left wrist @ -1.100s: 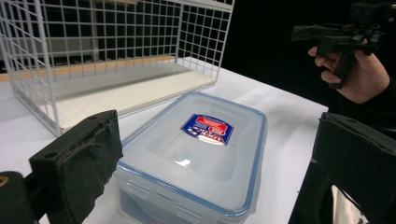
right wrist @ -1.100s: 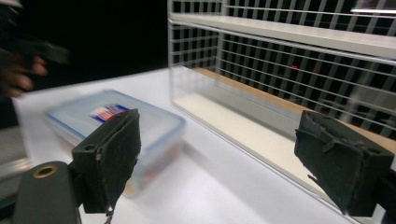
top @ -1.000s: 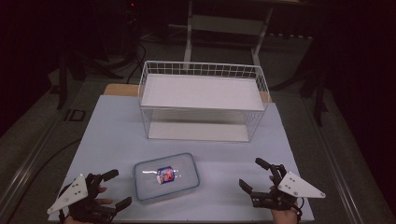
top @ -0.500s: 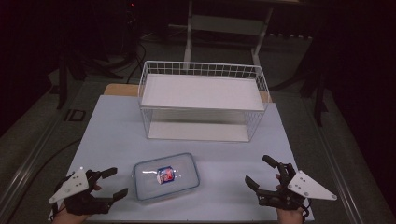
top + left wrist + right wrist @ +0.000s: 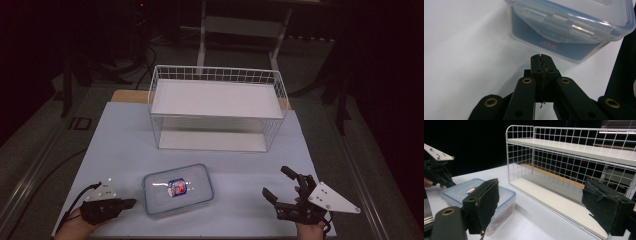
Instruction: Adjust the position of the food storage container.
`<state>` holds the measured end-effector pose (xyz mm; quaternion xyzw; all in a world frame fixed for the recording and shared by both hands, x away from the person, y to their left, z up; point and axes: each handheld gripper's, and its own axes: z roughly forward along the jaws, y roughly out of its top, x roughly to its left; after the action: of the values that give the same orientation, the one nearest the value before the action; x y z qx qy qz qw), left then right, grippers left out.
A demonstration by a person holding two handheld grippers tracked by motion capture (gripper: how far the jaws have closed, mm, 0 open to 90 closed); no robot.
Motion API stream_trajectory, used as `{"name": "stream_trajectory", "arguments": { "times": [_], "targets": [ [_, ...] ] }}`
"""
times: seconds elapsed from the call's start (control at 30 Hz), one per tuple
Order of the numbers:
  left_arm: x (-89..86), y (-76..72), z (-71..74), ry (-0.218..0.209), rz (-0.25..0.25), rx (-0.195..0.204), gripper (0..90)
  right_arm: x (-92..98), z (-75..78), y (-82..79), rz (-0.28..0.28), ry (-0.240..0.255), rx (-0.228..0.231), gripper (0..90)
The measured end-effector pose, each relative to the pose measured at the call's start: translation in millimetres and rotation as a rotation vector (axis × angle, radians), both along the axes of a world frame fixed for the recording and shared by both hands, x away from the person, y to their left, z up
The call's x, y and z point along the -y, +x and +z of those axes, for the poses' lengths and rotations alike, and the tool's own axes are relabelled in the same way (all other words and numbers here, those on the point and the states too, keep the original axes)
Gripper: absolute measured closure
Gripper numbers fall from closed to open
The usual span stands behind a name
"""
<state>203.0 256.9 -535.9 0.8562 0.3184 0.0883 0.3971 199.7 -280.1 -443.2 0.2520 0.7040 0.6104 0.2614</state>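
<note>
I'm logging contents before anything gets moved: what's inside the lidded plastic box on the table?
Through the clear lid of the plastic box, the high view shows one small red, white and blue packet. Its label is too small to read, and anything beneath it is hidden.

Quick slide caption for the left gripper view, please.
Left gripper, jaws shut and empty, points at the latched side of a clear blue-rimmed food container on the white table.

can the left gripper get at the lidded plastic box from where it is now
Probably yes. The left gripper sits just beside the plastic box with bare table between them. Its jaws are shut, though, so it would need to open first to grip.
</note>
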Motion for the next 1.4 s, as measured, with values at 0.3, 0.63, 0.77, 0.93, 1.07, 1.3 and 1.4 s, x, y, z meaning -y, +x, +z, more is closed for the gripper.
{"name": "stream_trajectory", "arguments": {
  "times": [0.3, 0.63, 0.77, 0.93, 1.07, 1.3, 1.4],
  "targets": [
    [16.2, 14.9, -1.9, 0.004, -0.038, -0.004, 89.8, 1.4, -0.7, 0.6, -0.003, 0.0, -0.004, 14.2],
    [24.3, 32.9, -4.2, -0.01, -0.023, -0.018, 89.8, 0.8, -1.3, 1.1, 0.001, -0.003, -0.006, 14.2],
    [31.4, 42.7, -3.4, -0.005, -0.031, -0.015, 89.8, 0.6, -0.9, 0.5, 0.0, -0.004, -0.002, 14.2],
    [42.6, 57.1, -3.1, -0.014, -0.038, -0.017, 89.8, 0.7, -1.0, 0.8, 0.002, -0.004, -0.003, 14.2],
    [50.3, 66.3, -3.3, -0.026, -0.032, -0.012, 89.8, 0.8, -0.8, 0.5, 0.004, -0.004, -0.001, 14.2],
    [46.4, 46.6, 0.9, 0.023, -0.05, -0.018, 89.8, 2.0, -0.1, -0.1, 0.002, 0.004, -0.002, 14.2],
    [42.2, 28.7, 0.0, 0.04, -0.068, -0.047, 89.8, 1.6, -0.2, 0.1, 0.001, 0.002, -0.004, 14.2]
  ]
}}
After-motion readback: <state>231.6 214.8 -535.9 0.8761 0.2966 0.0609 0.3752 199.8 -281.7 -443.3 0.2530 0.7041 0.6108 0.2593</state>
